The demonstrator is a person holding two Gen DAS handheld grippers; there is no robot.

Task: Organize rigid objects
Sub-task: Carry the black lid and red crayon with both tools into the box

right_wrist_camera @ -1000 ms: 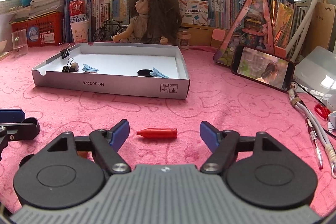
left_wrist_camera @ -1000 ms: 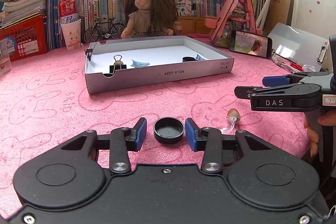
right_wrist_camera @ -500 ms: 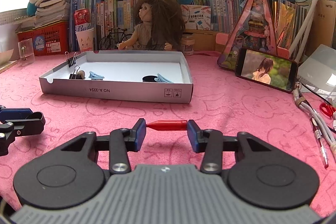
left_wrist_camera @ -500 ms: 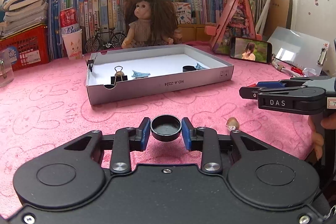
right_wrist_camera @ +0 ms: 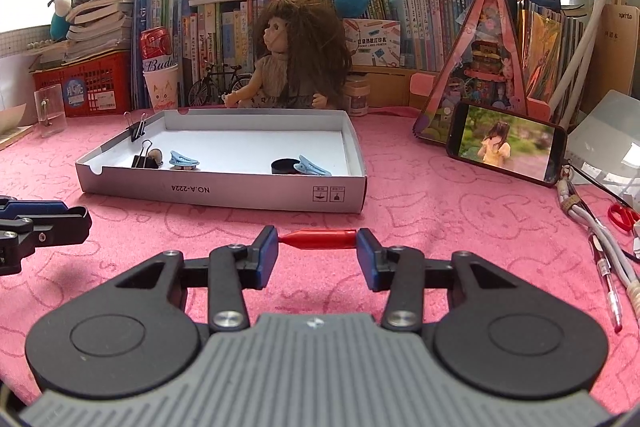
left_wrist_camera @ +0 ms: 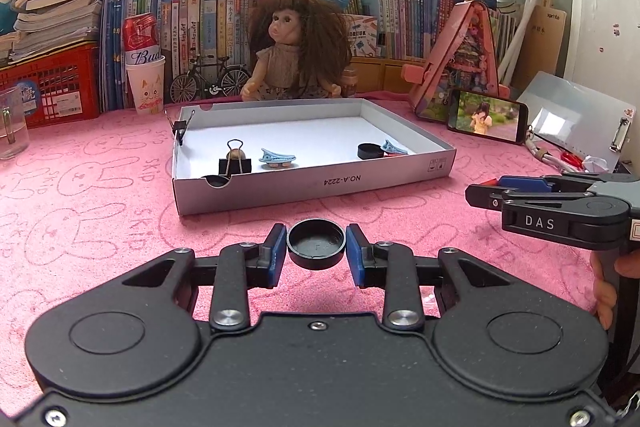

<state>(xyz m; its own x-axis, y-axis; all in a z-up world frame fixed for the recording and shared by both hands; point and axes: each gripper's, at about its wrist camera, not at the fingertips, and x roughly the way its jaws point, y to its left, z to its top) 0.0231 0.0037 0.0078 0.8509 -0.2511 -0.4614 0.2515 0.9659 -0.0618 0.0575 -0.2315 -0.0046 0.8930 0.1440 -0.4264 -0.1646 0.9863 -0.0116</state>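
Note:
My left gripper is shut on a round black cap, held just above the pink cloth in front of the white box lid. My right gripper is shut end to end on a red pen cap, also in front of the white box lid. Inside the box lie binder clips, two blue hair clips and another black cap. The right gripper shows from the side at the right of the left wrist view; the left gripper's tip shows at the left of the right wrist view.
A doll, a toy bicycle, a paper cup with a can and books stand behind the box. A phone leans at the right, with cables, a pen and scissors beside it. A glass stands far left.
Both grippers closed: the left onto the black cap, the right onto the red pen cap. Both have lifted slightly, so the box and shelf sit lower in view.

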